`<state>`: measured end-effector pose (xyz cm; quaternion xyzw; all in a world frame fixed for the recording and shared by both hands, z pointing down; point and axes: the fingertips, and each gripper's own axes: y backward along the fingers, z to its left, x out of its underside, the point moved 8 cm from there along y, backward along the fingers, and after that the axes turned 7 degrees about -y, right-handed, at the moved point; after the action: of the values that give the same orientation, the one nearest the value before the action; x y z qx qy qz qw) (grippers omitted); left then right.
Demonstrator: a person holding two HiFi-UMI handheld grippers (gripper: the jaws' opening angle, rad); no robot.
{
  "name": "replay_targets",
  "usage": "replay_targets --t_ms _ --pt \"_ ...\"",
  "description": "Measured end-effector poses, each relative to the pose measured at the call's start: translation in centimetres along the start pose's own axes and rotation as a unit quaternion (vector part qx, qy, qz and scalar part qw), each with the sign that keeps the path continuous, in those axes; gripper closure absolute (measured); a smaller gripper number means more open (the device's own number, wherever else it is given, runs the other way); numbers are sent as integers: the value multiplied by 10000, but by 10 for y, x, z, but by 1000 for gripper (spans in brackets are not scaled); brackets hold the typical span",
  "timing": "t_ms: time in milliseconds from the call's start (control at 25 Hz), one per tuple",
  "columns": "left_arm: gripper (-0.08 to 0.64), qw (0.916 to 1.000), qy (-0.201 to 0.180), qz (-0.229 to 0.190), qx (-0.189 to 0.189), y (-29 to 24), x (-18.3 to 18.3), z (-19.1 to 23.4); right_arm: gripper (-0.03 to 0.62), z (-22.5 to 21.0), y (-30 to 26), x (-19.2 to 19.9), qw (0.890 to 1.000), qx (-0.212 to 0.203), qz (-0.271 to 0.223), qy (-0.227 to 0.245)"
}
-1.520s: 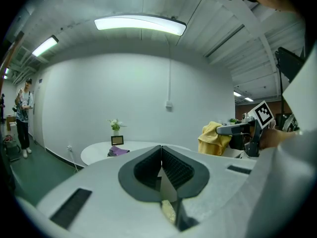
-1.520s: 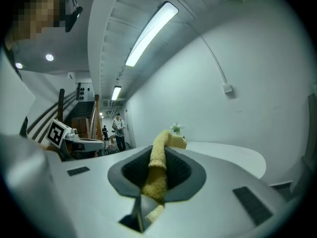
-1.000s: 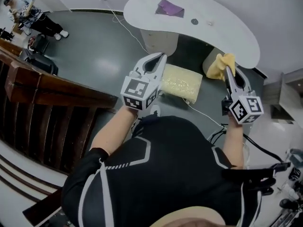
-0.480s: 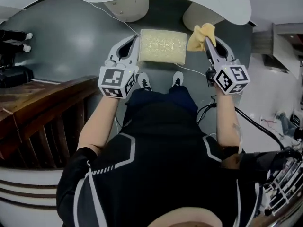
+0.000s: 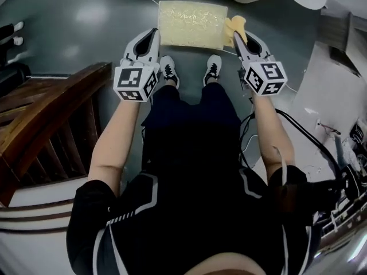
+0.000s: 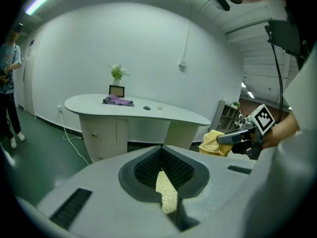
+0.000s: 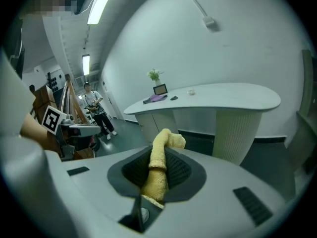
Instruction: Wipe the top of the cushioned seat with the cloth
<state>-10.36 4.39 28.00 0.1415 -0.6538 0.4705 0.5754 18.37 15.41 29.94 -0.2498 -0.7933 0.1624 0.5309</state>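
Reaching forward and down — right gripper [image 5: 236, 38] pinches cloth [image 5: 237, 24] beside cushioned seat [image 5: 192, 24].

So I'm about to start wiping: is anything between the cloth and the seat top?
Nothing visible. The right gripper holds the cloth by the right edge of the cushioned seat, whose top is bare.

we see a black short-sleeved shirt [image 5: 192, 211] with white line trim, dark trousers [image 5: 195, 116] and black-and-white shoes [image 5: 168, 71]. left gripper [image 5: 152, 33] and right gripper [image 5: 237, 36] are pale grey shells with dark ribbed pads [image 6: 148, 167], each with a black-and-white marker cube [image 5: 135, 80].
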Motion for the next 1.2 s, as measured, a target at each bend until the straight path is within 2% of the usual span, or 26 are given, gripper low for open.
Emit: replay_targets --t_ms 120,240,640,920,1200 --pt "555 9996 146 241 -42 -11 35 0 528 -16 -15 38 9992 155 348 -136" --pt "557 9987 114 493 -22 -23 65 1 528 -29 -32 69 9975 272 622 -189" --pt "557 9922 185 1235 73 -72 166 4 528 -75 -78 166 9874 873 1242 -450" --pt "555 9862 300 1622 119 -107 215 1 528 -106 -102 214 9754 1386 1536 -756" --pt "555 9816 379 1860 226 -127 245 0 526 -117 -130 263 9563 1726 2276 -620"
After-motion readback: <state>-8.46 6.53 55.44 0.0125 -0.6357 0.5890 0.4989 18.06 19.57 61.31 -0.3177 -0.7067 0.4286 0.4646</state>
